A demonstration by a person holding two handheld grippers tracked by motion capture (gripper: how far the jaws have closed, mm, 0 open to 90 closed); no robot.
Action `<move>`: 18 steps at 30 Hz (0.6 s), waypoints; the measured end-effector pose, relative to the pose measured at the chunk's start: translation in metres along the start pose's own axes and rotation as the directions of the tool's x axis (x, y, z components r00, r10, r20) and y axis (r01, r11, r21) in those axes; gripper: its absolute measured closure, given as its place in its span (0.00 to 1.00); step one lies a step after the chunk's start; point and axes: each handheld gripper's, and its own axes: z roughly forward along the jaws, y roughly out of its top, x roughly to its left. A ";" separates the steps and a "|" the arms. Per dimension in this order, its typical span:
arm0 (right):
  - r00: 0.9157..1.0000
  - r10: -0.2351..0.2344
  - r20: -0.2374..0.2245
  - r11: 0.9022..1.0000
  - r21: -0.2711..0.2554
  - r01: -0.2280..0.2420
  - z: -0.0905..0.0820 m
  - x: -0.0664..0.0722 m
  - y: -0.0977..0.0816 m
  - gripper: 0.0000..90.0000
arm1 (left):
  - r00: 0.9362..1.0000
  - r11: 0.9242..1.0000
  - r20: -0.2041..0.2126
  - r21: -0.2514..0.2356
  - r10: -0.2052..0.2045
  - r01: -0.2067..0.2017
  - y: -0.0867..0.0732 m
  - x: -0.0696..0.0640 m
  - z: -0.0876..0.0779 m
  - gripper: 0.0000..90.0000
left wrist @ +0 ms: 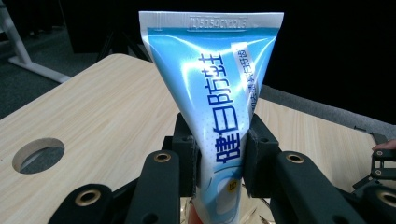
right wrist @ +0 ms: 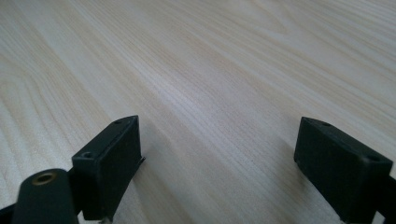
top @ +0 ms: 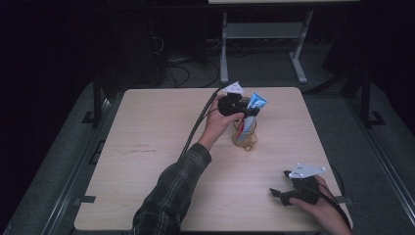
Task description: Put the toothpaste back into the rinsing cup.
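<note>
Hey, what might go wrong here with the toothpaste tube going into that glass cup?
The left gripper pinches the soft toothpaste tube low on its body, so it may slip or buckle. The glass cup stands free, apart from the right gripper, so a sideways nudge might tip it.

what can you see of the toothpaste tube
The toothpaste tube is glossy light blue and white plastic with dark blue Chinese lettering and a flat crimped end pointing up. It stands upright, its lower end down in a clear glass cup near the table's far middle. The left gripper clamps it, its black fingers pressing both sides.
</note>
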 end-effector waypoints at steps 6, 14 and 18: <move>1.000 0.000 0.000 1.000 0.000 0.000 0.000 0.000 0.000 0.15 | 1.000 1.000 -0.015 -0.008 0.004 -0.004 0.000 0.000 0.000 0.76; 1.000 0.000 0.000 1.000 0.000 0.000 0.000 0.000 0.000 0.15 | 0.997 1.000 -0.073 0.011 -0.005 0.005 0.000 0.002 0.001 0.48; 1.000 0.000 0.000 1.000 0.000 0.000 0.000 0.000 0.000 0.15 | 0.998 1.000 -0.067 0.011 -0.017 0.018 0.001 0.002 -0.005 0.41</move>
